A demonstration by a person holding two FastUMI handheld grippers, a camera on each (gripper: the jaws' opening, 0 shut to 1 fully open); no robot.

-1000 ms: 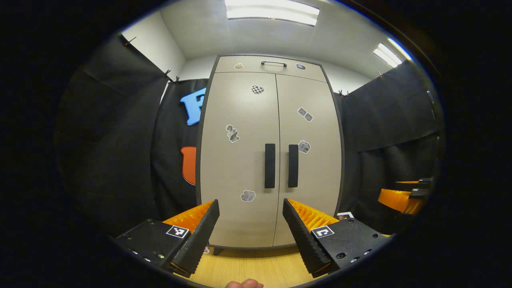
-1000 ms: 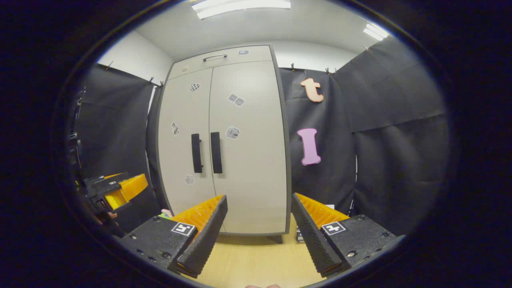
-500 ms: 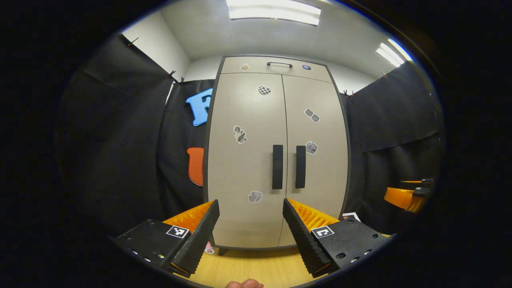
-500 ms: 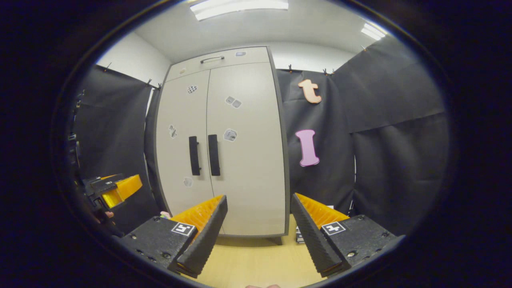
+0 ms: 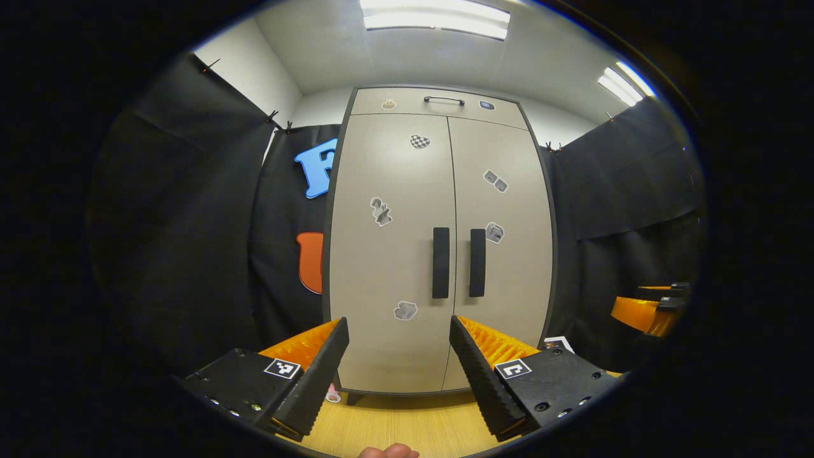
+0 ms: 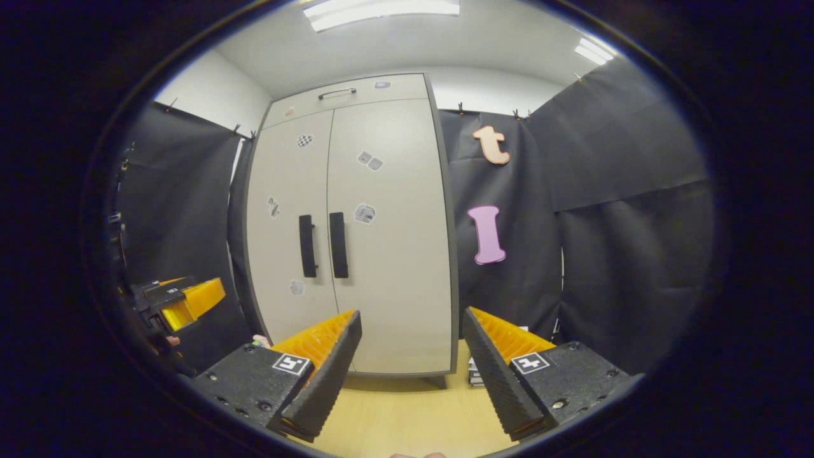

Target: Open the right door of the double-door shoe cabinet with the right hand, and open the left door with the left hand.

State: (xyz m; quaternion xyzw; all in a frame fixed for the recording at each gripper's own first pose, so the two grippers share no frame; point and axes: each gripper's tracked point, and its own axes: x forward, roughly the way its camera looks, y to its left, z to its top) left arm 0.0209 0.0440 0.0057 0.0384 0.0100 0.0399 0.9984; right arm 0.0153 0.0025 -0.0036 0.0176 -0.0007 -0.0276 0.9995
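Observation:
A tall beige shoe cabinet (image 5: 394, 210) with two doors stands ahead on a wooden floor, both doors closed. Its left door handle (image 5: 441, 262) and right door handle (image 5: 477, 263) are dark vertical bars side by side at the middle seam. In the right gripper view the same cabinet (image 6: 394, 222) sits left of centre, with the left handle (image 6: 308, 245) and the right handle (image 6: 338, 245). My left gripper (image 5: 399, 366) is open, well short of the doors, holding nothing. My right gripper (image 6: 412, 362) is open too, aimed at the right door's lower part, some way off.
A drawer front with a handle (image 5: 444, 100) tops the cabinet. Small stickers dot the doors. Black cloth walls close both sides. The wooden floor (image 6: 407, 413) runs up to the cabinet. The other gripper shows at the right edge (image 5: 645, 312) and the left edge (image 6: 181, 299).
The left gripper view has swung slightly left, so the cabinet sits further right in it. In the right gripper view the cabinet has drifted a little left. Doors stay closed, both grippers open.

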